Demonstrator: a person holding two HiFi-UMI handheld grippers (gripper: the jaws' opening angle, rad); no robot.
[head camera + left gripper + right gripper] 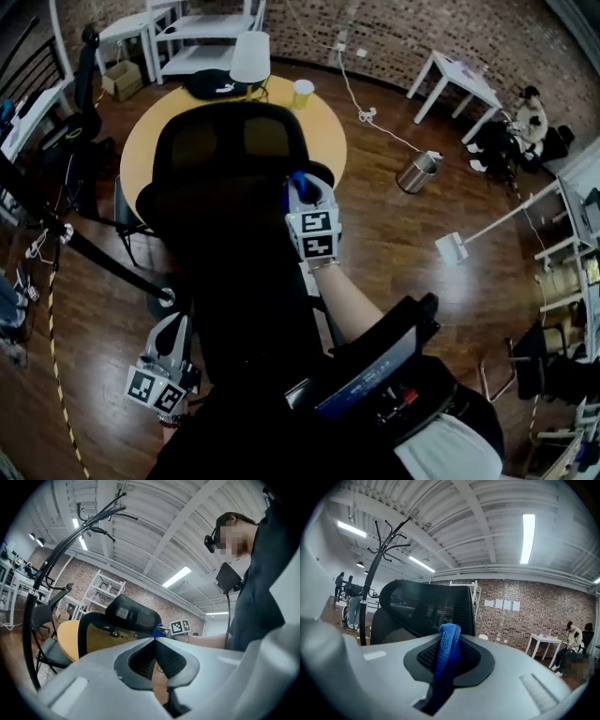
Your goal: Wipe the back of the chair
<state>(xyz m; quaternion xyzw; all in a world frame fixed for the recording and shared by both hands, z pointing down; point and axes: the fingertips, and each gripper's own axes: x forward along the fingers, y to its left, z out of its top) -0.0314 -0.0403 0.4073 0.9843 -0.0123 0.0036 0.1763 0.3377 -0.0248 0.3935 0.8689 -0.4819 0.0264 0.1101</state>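
Observation:
A black mesh office chair fills the middle of the head view, its headrest toward the round table. My right gripper is at the right edge of the chair back just below the headrest, shut on a blue cloth. In the right gripper view the blue cloth stands pinched between the jaws, with the headrest close ahead. My left gripper hangs low at the chair's left side, apart from it. Its jaws are shut and hold nothing. The left gripper view shows the chair from the side.
A round wooden table stands beyond the chair with a white lamp, a yellow cup and a black bag. A metal bin and a white table are to the right. A black coat rack stands left.

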